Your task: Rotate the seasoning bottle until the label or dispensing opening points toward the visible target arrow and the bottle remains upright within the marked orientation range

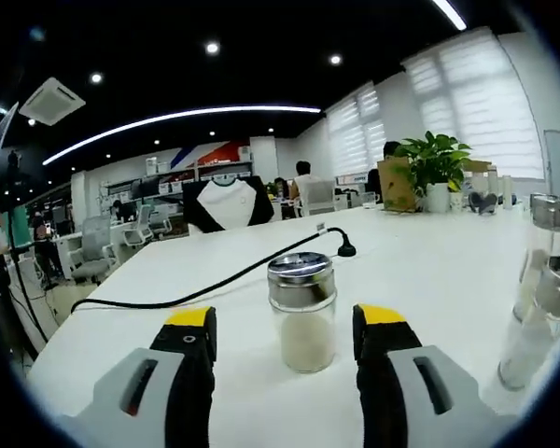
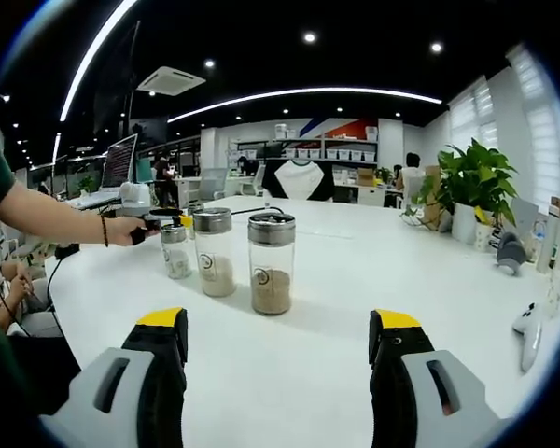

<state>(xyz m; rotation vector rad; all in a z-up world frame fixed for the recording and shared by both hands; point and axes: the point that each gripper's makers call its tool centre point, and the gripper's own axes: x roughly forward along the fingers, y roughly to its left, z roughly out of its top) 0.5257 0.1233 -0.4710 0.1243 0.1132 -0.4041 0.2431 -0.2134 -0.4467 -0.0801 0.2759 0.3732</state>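
Observation:
A small glass seasoning bottle [image 1: 301, 313] with a metal lid and white powder stands upright on the white table [image 1: 429, 271]. My left gripper [image 1: 285, 322] is open, its yellow-tipped jaws on either side of the bottle and apart from it. In the right gripper view the same small bottle [image 2: 175, 250] stands at the left of a row, and a person's hand holds the left gripper [image 2: 163, 220] just behind it. My right gripper [image 2: 278, 322] is open with nothing between its jaws, a short way in front of the brown-powder bottle [image 2: 272, 263].
A taller bottle of pale powder [image 2: 214, 252] stands between the small one and the brown one. Two tall bottles [image 1: 541, 308] rise at the right of the left gripper view. A black cable [image 1: 215, 285] crosses the table. A potted plant [image 2: 476, 182] and a white mouse [image 2: 527, 322] sit at the right.

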